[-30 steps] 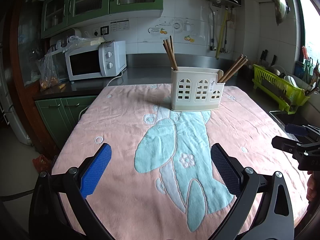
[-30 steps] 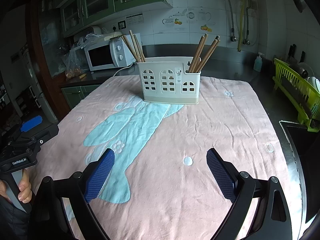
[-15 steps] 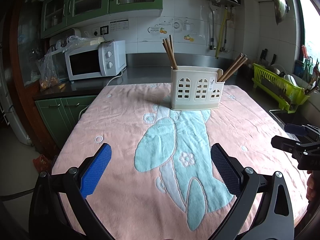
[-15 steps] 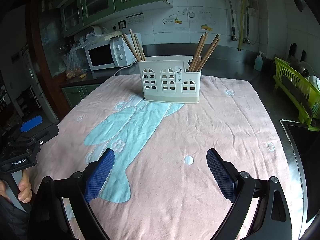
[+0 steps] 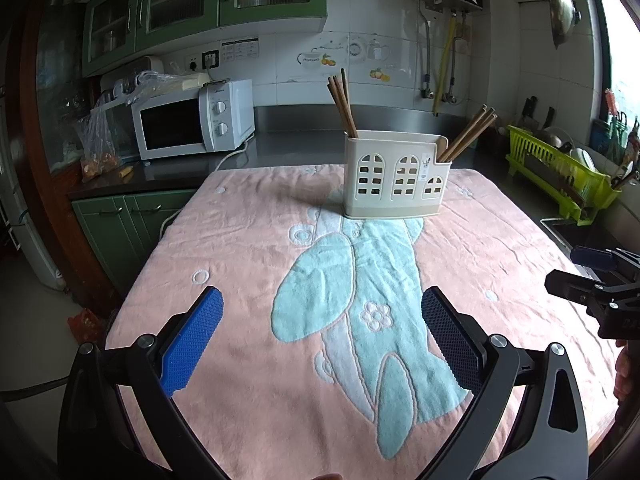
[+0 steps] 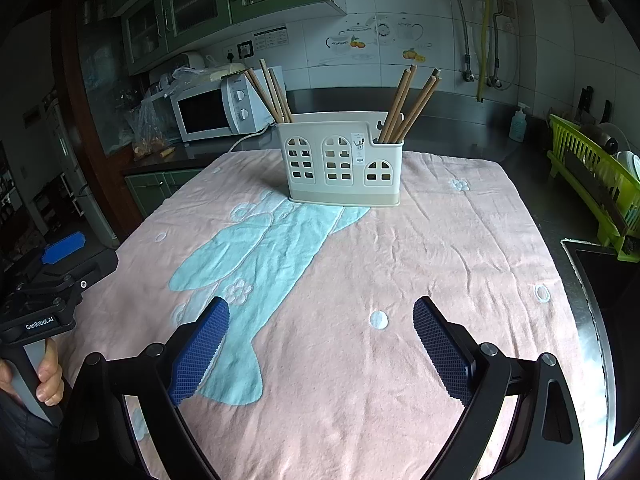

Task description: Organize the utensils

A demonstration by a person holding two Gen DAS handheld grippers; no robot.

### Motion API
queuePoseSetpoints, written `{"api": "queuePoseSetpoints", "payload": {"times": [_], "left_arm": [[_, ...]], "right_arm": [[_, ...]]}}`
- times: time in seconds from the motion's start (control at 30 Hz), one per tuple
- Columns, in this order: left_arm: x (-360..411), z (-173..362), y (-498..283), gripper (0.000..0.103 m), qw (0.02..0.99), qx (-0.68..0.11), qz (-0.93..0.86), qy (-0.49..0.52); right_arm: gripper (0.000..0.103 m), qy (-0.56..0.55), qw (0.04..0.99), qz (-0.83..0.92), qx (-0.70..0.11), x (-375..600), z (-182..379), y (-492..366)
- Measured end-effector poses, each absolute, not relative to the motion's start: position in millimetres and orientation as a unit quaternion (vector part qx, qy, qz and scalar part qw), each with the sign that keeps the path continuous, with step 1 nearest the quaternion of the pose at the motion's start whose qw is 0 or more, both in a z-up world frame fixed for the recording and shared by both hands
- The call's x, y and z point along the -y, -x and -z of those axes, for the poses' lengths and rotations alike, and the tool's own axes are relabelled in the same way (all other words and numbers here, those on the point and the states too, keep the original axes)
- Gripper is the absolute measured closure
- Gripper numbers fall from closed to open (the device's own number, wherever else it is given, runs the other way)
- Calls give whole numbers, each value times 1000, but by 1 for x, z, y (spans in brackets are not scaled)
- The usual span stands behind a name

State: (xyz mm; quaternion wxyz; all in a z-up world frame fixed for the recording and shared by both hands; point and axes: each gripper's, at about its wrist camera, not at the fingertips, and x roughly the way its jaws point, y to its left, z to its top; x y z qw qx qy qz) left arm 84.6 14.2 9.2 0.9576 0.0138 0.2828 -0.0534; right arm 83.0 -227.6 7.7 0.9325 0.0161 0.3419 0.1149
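Observation:
A cream utensil holder (image 5: 396,174) (image 6: 344,160) with arched window cut-outs stands upright at the far middle of the pink towel (image 5: 248,264) (image 6: 460,248). Brown chopsticks lean out of its left end (image 5: 343,106) (image 6: 270,96) and its right end (image 5: 466,134) (image 6: 408,104). My left gripper (image 5: 320,320) is open and empty, low over the near towel. My right gripper (image 6: 320,324) is open and empty, also near the front edge, far from the holder.
A white microwave (image 5: 192,124) (image 6: 212,112) sits on the counter at the back left. A green dish rack (image 5: 560,176) (image 6: 592,176) and a sink (image 6: 604,280) are at the right. The right gripper's body (image 5: 600,288) shows at the right edge of the left wrist view.
Both views have shifted very slightly toward the holder; the grippers stay open and empty and nothing on the towel has moved.

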Motion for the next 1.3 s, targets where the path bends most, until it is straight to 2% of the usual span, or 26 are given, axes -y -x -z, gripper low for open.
{"api": "queuePoseSetpoints", "payload": {"times": [1.3], "left_arm": [[-14,-5,-84,5,957,-286,51,-15]], "right_arm": [[13,-16,932,-116,-344,227,-7,-83]]}}
